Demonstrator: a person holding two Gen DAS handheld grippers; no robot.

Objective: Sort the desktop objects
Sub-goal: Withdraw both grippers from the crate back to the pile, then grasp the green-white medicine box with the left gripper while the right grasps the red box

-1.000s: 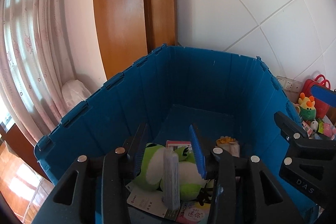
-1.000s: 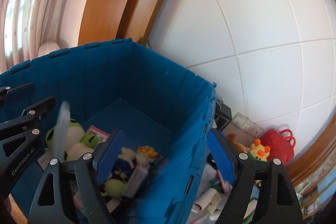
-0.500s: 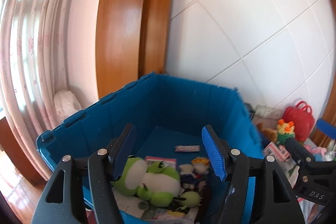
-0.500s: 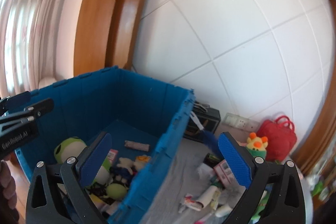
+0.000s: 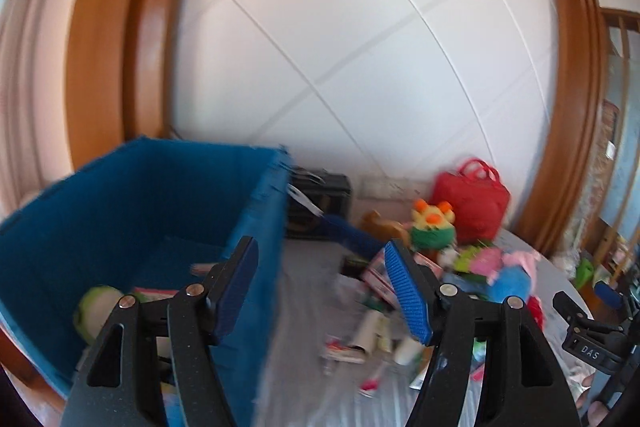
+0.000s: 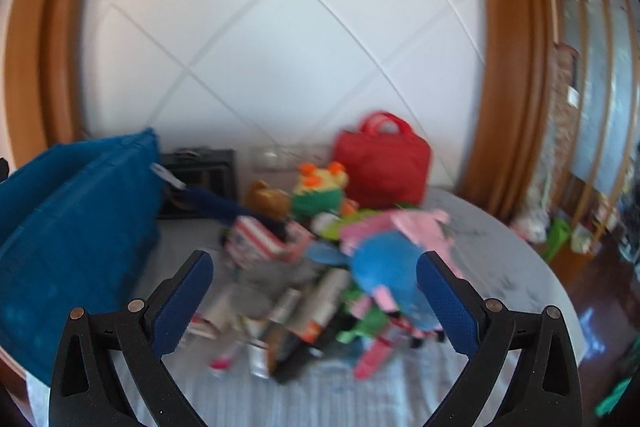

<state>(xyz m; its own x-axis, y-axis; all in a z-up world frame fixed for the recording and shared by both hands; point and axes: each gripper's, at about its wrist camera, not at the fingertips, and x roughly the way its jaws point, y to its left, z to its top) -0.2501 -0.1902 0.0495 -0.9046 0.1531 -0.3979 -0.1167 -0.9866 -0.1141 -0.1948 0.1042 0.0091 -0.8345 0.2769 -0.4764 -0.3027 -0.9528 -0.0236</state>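
A blue plastic crate stands at the left of the table, with a green frog plush and small packets inside. My left gripper is open and empty, over the crate's right wall. My right gripper is open and empty, above a blurred pile of loose objects: a blue plush, a pink item, tubes and bottles and a striped box. The crate also shows at the left of the right wrist view. The right gripper's body shows at the left wrist view's right edge.
A red handbag, a green and yellow plush with orange eyes, a brown plush and a black box stand by the white tiled wall. The table's rounded edge drops off at the right.
Both grippers have swung right, away from the crate's inside toward the pile on the table. Both stayed open and empty. The white stick dropped from my left gripper a second ago.
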